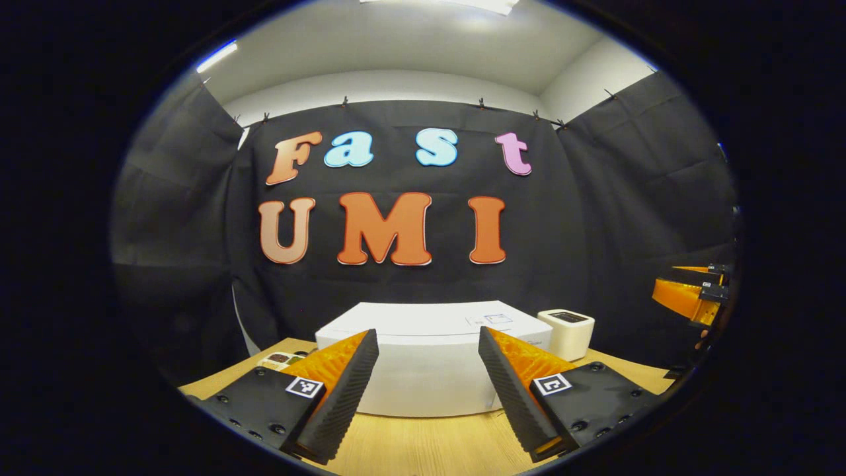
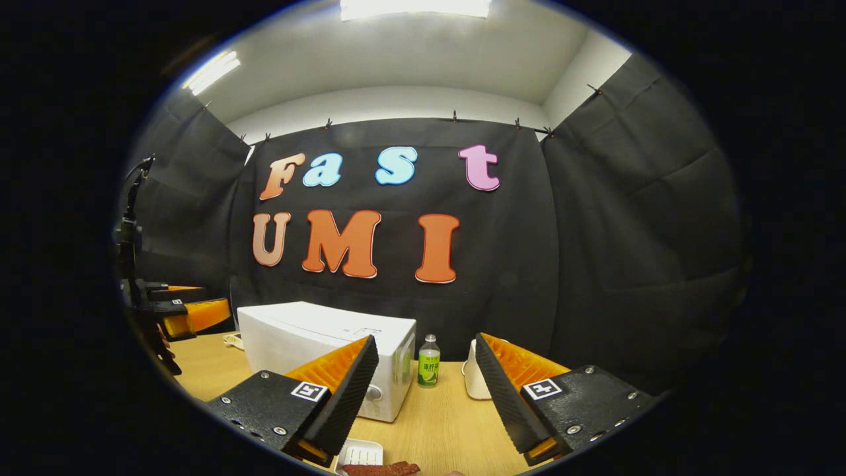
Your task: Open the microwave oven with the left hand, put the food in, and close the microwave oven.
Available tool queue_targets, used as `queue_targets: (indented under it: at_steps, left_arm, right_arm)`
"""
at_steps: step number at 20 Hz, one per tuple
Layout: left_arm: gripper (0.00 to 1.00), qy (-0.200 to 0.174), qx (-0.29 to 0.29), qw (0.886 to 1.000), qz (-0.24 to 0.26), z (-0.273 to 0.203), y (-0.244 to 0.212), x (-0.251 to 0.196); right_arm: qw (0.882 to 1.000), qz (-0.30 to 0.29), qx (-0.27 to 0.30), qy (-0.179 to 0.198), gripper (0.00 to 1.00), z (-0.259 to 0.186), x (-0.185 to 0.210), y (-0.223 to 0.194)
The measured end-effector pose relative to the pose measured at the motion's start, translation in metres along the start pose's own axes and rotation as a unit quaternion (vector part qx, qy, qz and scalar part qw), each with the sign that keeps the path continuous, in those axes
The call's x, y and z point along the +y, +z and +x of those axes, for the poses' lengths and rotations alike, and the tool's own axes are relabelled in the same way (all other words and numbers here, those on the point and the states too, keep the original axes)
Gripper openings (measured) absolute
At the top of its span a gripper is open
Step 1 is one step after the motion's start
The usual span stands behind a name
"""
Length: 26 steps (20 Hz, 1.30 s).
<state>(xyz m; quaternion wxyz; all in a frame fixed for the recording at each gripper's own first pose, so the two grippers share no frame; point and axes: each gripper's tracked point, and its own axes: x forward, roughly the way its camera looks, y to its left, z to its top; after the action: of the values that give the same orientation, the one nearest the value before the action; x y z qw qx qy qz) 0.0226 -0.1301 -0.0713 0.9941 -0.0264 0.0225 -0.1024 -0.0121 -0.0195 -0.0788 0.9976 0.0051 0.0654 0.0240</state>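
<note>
Microwave oven sits shut at lower centre on the worktop, squarely facing the left gripper, jaws spread, likely lined up for the door. Right gripper, jaws spread, hovers above the food tray; bottle and white container stand beside the oven
</note>
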Motion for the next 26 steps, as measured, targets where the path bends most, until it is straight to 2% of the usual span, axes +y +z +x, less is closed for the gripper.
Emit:
queue_targets:
  at_steps: [2, 3, 4, 5, 10, 13, 14, 21, 22, 26]
  left_arm:
    - [0.99, -0.019, 0.008, 1.000, -0.001, 0.008, -0.019, -0.022]
    - [0.94, -0.028, 0.013, 1.000, 0.000, 0.013, -0.031, -0.033]
    - [0.94, -0.035, 0.021, 0.999, 0.002, 0.018, -0.042, -0.042]
    - [0.99, -0.042, 0.028, 0.999, 0.004, 0.023, -0.053, -0.052]
    - [0.99, -0.060, 0.051, 0.997, 0.009, 0.050, -0.105, -0.093]
    - [0.99, -0.051, 0.082, 0.995, 0.010, 0.073, -0.144, -0.102]
    - [0.94, -0.051, 0.092, 0.994, 0.005, 0.081, -0.154, -0.107]
    - [0.96, -0.008, 0.137, 0.990, -0.013, 0.126, -0.205, -0.101]
    - [0.86, 0.001, 0.139, 0.990, -0.009, 0.130, -0.208, -0.099]
    - [0.80, 0.030, 0.137, 0.990, 0.004, 0.135, -0.213, -0.096]
  right_arm:
    - [1.000, 0.006, 0.010, 0.002, 0.92, -0.003, -0.004, -0.018]
    - [1.000, 0.008, 0.015, 0.004, 0.92, -0.005, -0.006, -0.027]
    - [1.000, 0.010, 0.022, 0.003, 0.92, -0.005, -0.010, -0.035]
    - [1.000, 0.012, 0.028, 0.001, 0.92, -0.006, -0.014, -0.044]
    - [0.998, 0.017, 0.059, -0.004, 0.92, -0.009, -0.027, -0.084]
    - [0.997, 0.022, 0.075, 0.000, 0.92, -0.012, -0.029, -0.105]
    - [0.997, 0.022, 0.079, 0.001, 0.92, -0.012, -0.030, -0.110]
    - [0.995, 0.030, 0.099, -0.004, 0.92, -0.014, -0.042, -0.138]
    - [0.994, 0.031, 0.101, -0.006, 0.92, -0.013, -0.044, -0.140]
    - [0.994, 0.036, 0.104, -0.011, 0.92, -0.015, -0.050, -0.147]
